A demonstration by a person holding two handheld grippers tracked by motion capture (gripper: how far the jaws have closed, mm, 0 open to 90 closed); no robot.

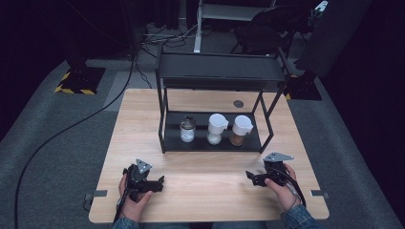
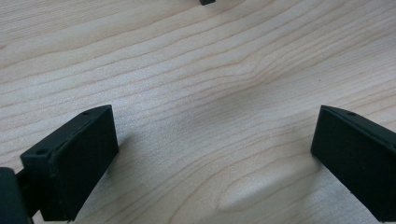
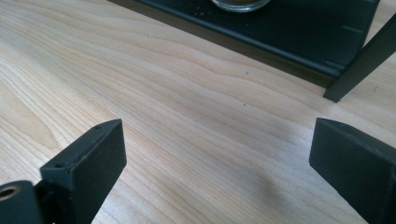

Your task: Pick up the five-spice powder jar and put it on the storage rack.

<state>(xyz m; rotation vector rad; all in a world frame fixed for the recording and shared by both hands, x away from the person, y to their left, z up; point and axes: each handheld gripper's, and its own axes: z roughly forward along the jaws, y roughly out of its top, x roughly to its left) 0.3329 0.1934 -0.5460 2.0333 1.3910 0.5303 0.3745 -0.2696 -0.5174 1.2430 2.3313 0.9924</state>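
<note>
A black two-tier metal rack stands on the wooden table. Its lower shelf carries a glass jar with a dark lid, a white-capped jar of white powder and a white-capped jar of brown powder. My left gripper rests on the table near the front left, held by a hand, jaws wide apart over bare wood. My right gripper lies at the front right, open too, pointing toward the rack's base; the rim of the brown jar shows above it.
A round grommet sits in the table behind the rack. The rack's front right leg stands just ahead of my right gripper. Cables and stand bases lie on the grey floor around the table.
</note>
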